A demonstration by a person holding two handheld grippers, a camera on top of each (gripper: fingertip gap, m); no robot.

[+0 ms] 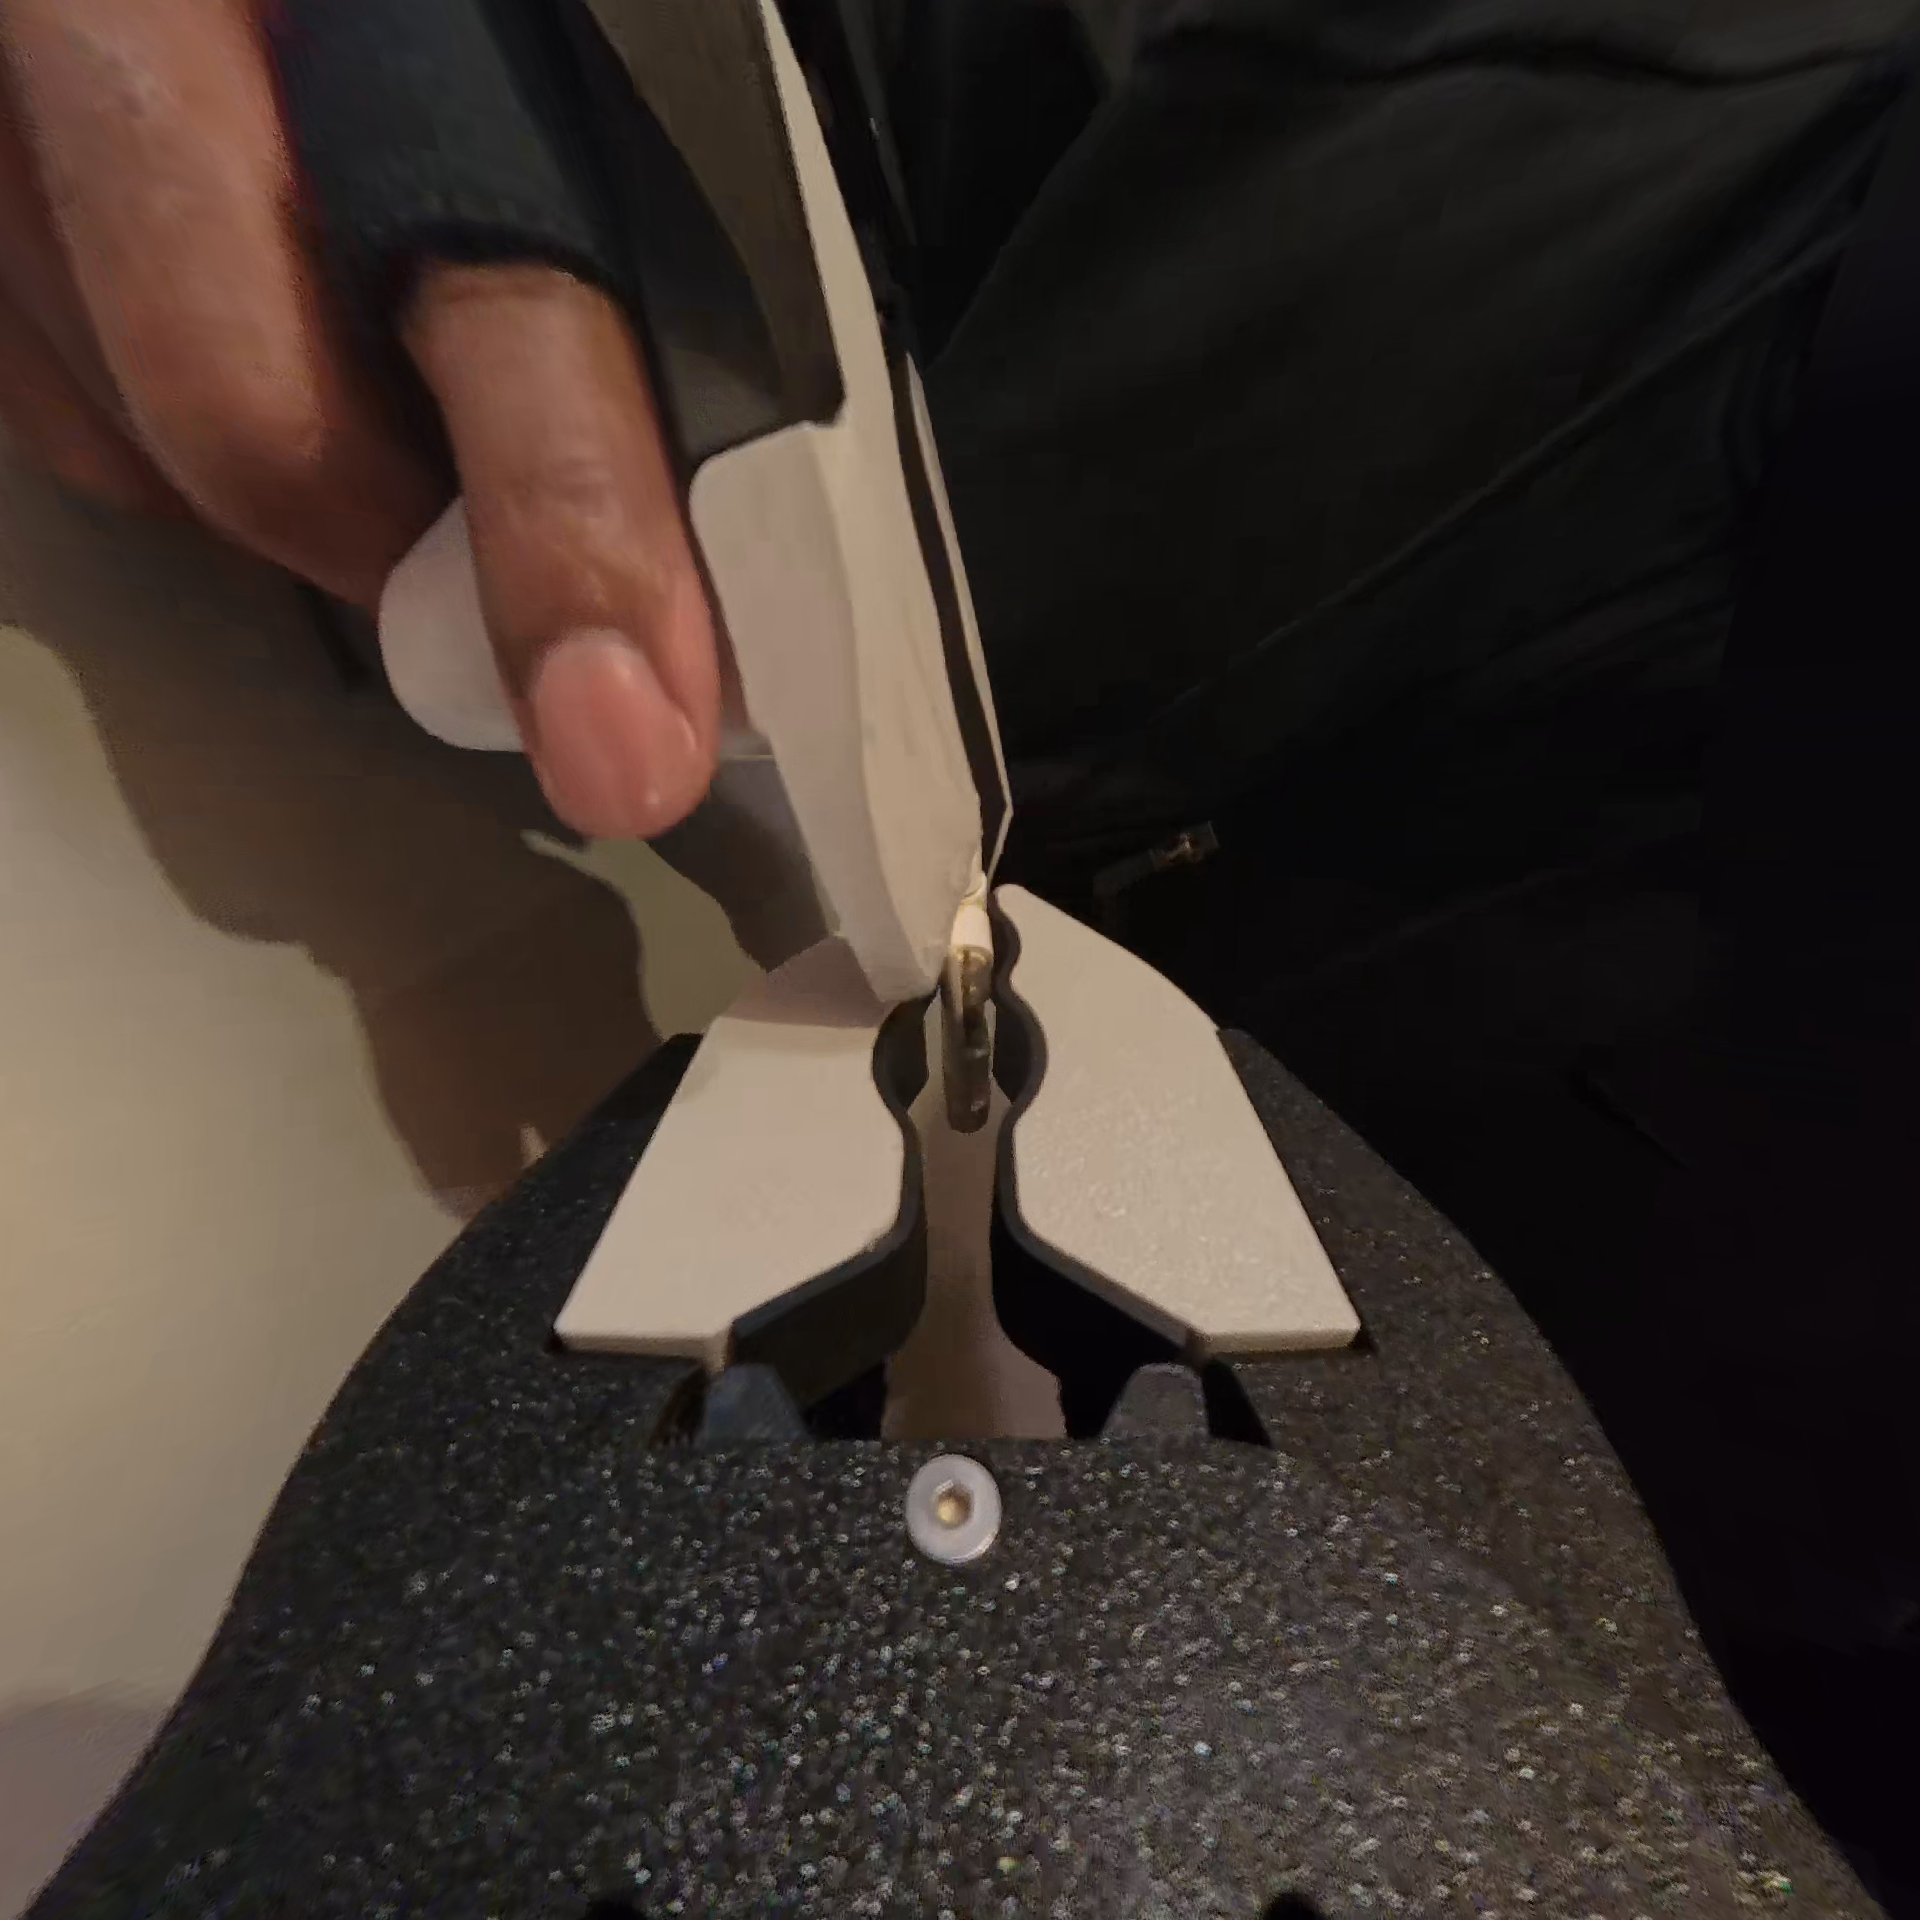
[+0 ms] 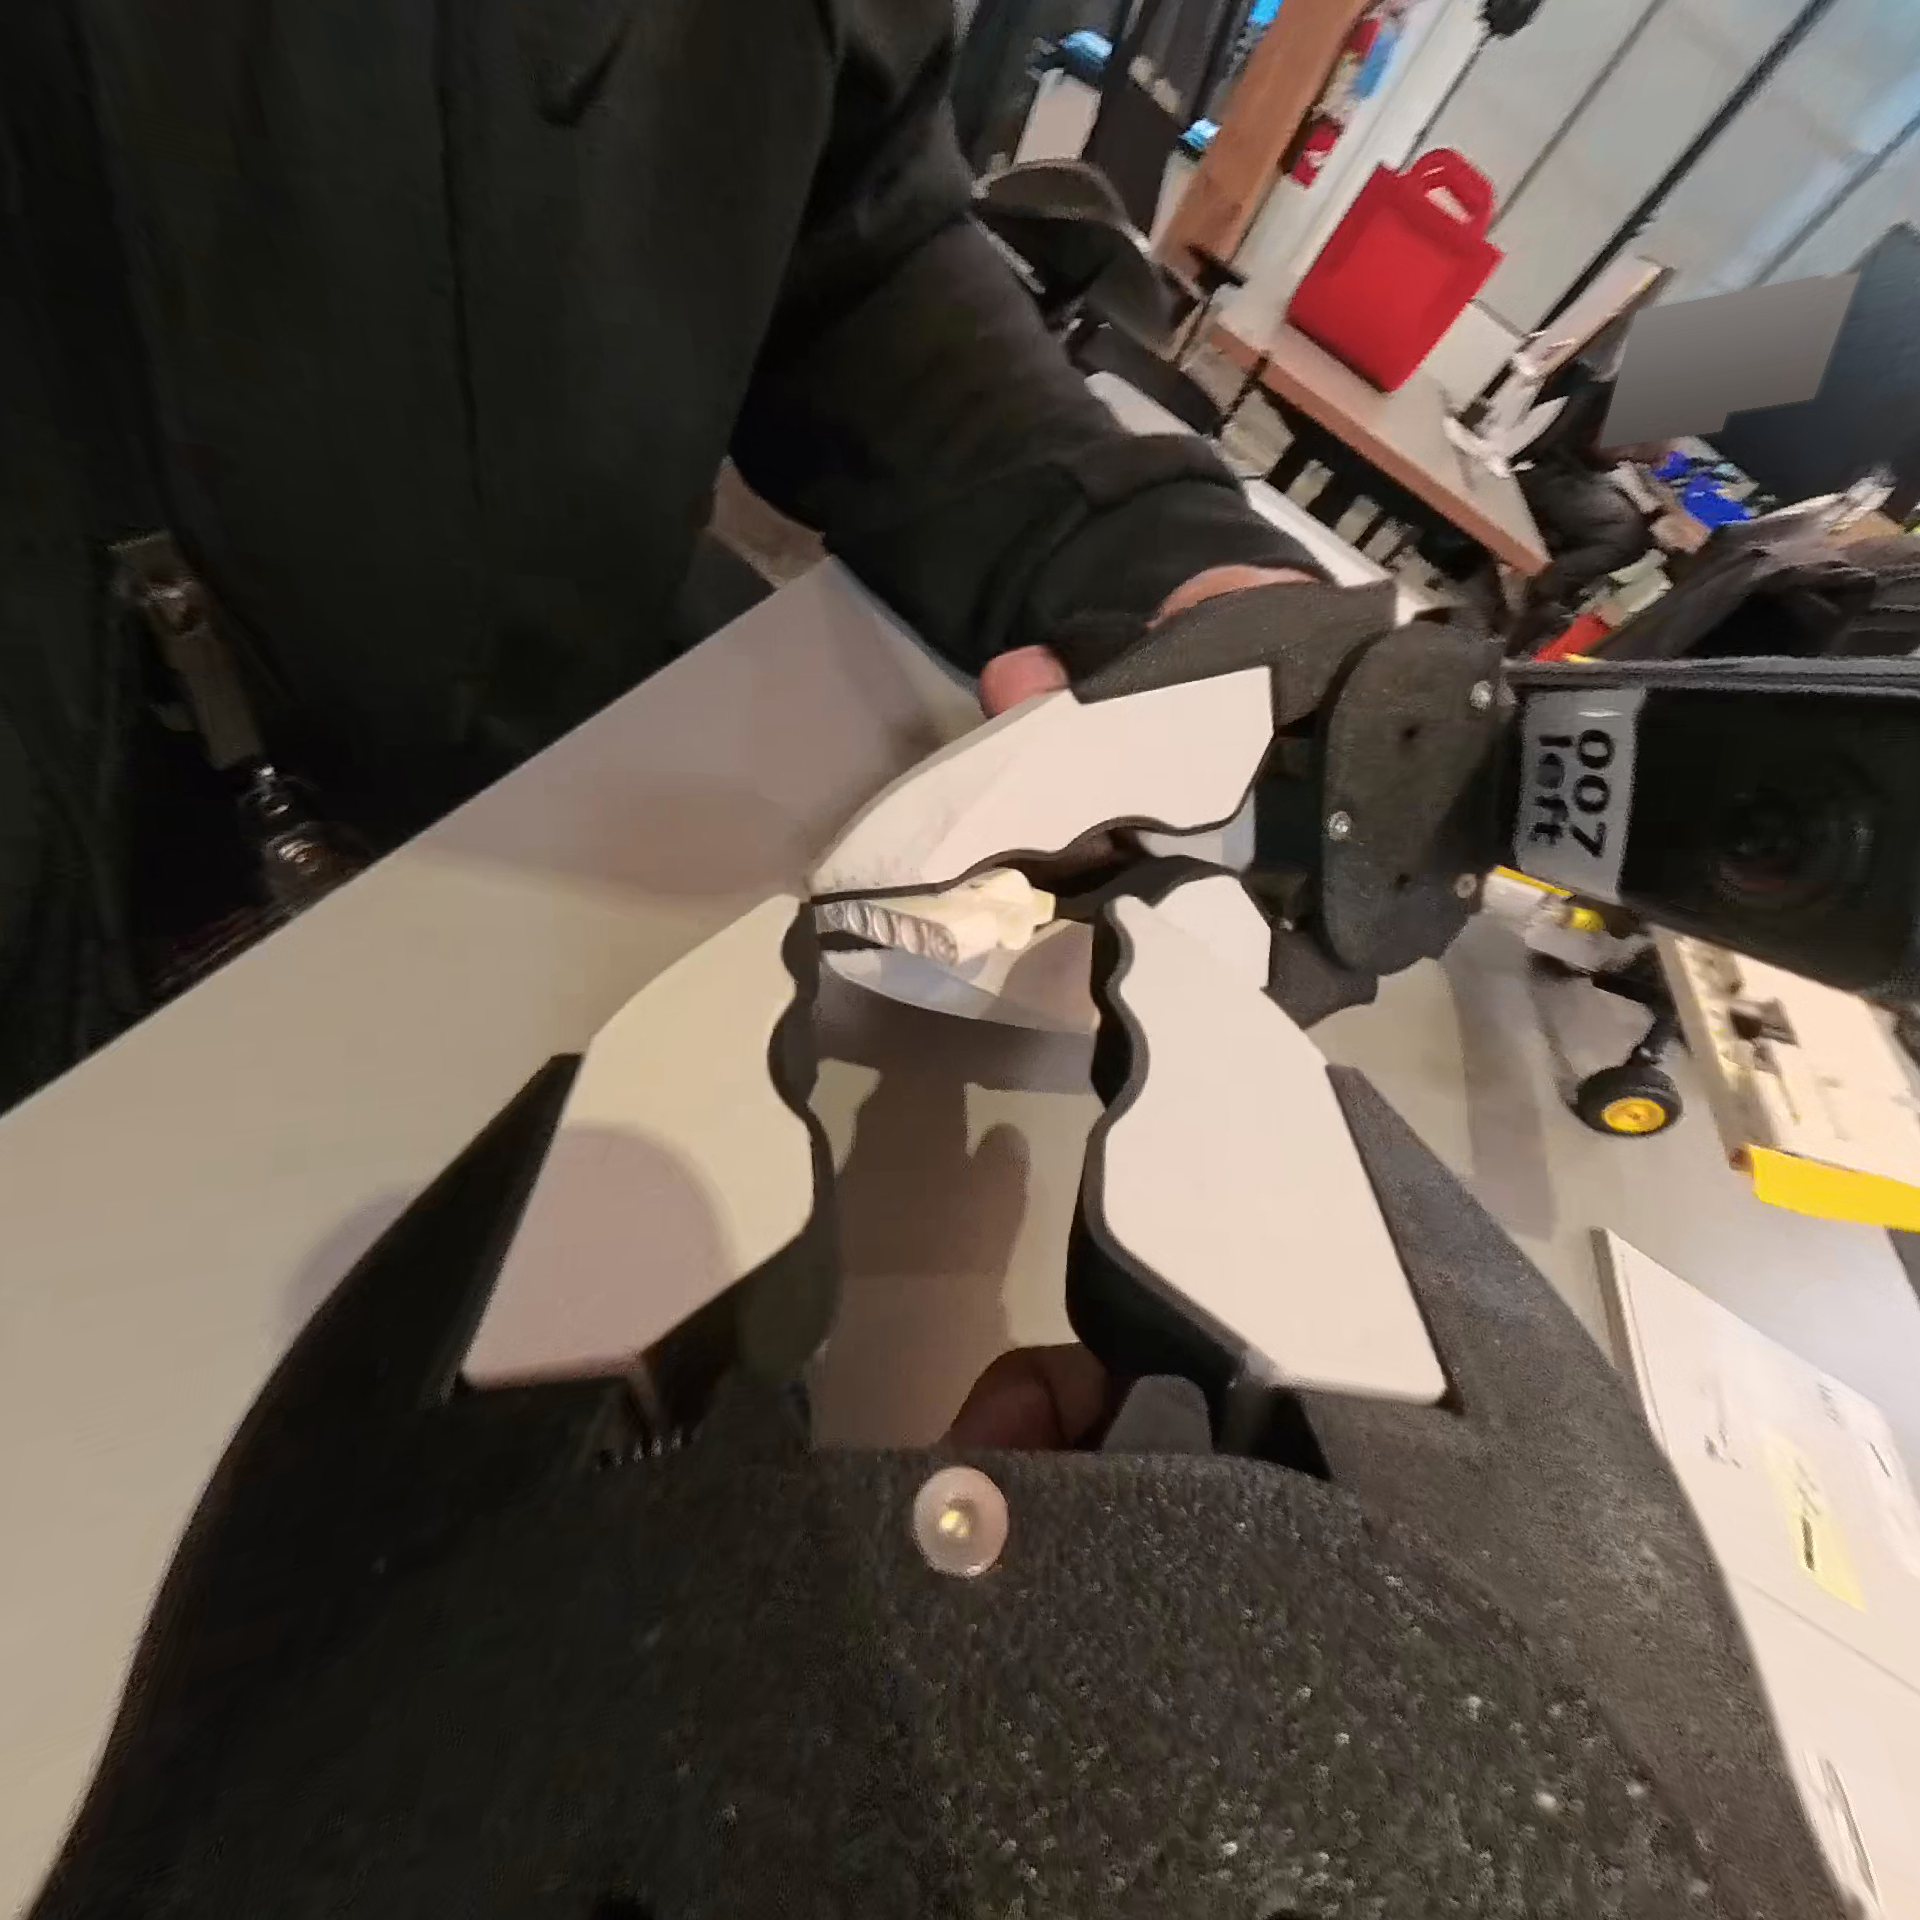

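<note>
— White and silver: a small wrapped piece [image 2: 940,920] is seen pinched between the pads of the left gripper [image 2: 831,896], which is closed narrowly on it. One such piece is counted.

— Where is it carried?

— Above the white table [image 2: 312,1039], well in from its near edge, just beyond the tips of the right gripper [image 2: 951,935]. The silver patterned end is turned toward the left gripper's fingertips, the crumpled white end toward its base, so the long axis is laid along the fingers.

— And the right gripper?

— Its jaws are held wide, and nothing is seen pressed by its pads. Whether its tips touch the piece cannot be told.

— What surrounds them?

— Two grippers are counted, each gripped by a hand [image 1: 343,343] in a dark sleeve. A person's dark clothing [image 2: 416,312] is seen behind the table. One red bag [image 2: 1392,270] is seen on a far desk, and printed sheets [image 2: 1787,1475] by the table's right edge. In the left wrist view, the piece [image 1: 971,1029] is largely hidden by the right gripper's finger [image 1: 831,665].
</note>
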